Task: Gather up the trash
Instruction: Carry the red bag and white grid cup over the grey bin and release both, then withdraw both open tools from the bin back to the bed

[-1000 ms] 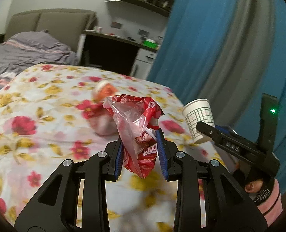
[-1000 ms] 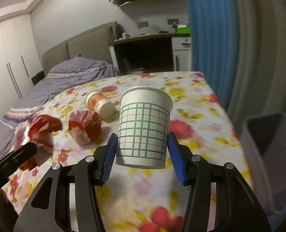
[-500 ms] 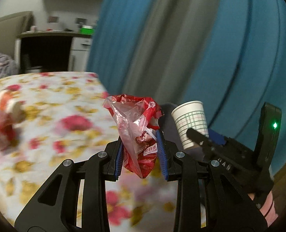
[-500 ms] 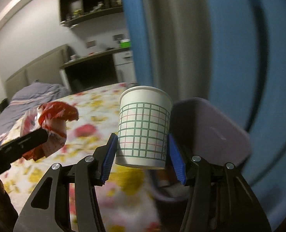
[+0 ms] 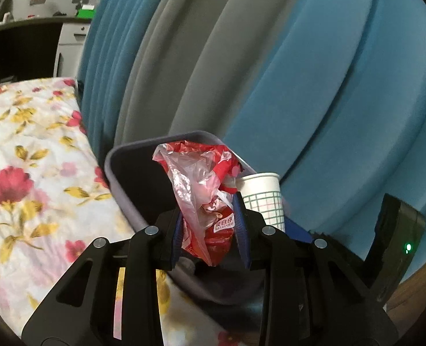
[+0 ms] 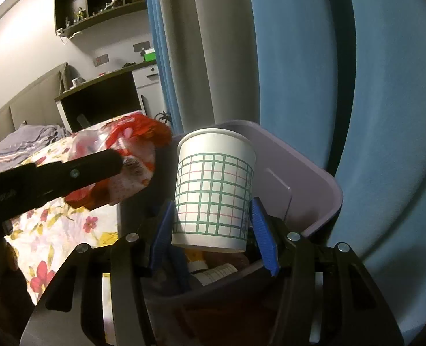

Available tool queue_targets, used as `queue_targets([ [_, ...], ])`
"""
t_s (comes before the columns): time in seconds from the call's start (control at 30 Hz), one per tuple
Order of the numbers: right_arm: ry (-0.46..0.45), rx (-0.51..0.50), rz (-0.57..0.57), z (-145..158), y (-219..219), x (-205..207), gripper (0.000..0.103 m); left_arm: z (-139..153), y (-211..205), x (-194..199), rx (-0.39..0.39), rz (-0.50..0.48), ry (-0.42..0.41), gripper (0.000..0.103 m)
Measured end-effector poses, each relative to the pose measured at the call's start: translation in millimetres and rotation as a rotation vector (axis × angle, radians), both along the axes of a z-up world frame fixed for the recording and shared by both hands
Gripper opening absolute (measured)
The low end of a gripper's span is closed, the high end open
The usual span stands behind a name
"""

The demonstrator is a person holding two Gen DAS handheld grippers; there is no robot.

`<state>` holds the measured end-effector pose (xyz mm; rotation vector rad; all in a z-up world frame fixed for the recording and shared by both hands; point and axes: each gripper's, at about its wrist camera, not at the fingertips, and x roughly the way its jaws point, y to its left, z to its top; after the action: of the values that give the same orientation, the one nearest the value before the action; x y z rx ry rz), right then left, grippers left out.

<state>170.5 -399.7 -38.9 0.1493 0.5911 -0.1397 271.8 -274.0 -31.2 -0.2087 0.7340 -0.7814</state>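
Leftmost, floral bedspread with red and yellow flowers runs up to the bin's near wall. In the right wrist view a grey duvet lies further back on the bed, dark desk and wall shelf behind it.

Left gripper: blue pads clamped on a red and clear plastic wrapper, crumpled, standing upright between the 2 fingers. Wrapper hangs over the open mouth of the grey bin, toward its bed-side wall. In the right wrist view the same wrapper shows beyond the black left finger, at the bin's left rim.

Right gripper: holding a white paper cup with green grid lines and thin pink lines, upright, mouth up. Left pad sits against the cup wall; right pad close at the cup's lower edge, contact there hard to judge. Cup is above the bin interior, not resting on anything. Under it, inside the bin, other discarded pieces, including a pale one with printed lines; too dark to name.

Right of everything, blue and grey curtain in folds fills the background. From the left wrist view the cup stands just right of the wrapper.
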Motion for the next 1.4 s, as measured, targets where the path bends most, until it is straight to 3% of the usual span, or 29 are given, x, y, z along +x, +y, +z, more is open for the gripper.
queue_targets([
  [0.17,0.018,-0.013,-0.007,-6.4,2.9,7.1,0.055,-8.6,-8.3,9.2,-0.01,-0.017,0.043,0.038],
  [0.3,0.036,-0.009,-0.014,-12.0,3.7,11.0,0.059,-13.0,-7.4,13.1,-0.025,-0.021,0.062,0.074],
  [0.43,0.034,-0.01,-0.015,-12.2,2.2,11.9,0.07,-9.0,3.7,11.6,-0.032,0.004,0.045,0.087],
  [0.57,0.009,-0.012,-0.038,-5.0,-2.2,1.4,0.073,-4.7,25.8,3.0,-0.02,0.072,0.009,0.091],
  [0.83,-0.088,-0.035,-0.081,16.8,5.9,-23.7,0.087,-0.3,86.9,-23.8,0.093,0.28,-0.074,0.097],
  [1.17,-0.097,-0.031,-0.063,26.1,41.4,-24.9,0.089,-2.5,170.8,-45.3,0.214,0.488,-0.061,0.097],
  [1.4,-0.106,-0.042,0.033,30.2,92.9,-20.4,0.089,-5.3,245.0,-51.8,0.285,0.627,-0.074,0.097],
])
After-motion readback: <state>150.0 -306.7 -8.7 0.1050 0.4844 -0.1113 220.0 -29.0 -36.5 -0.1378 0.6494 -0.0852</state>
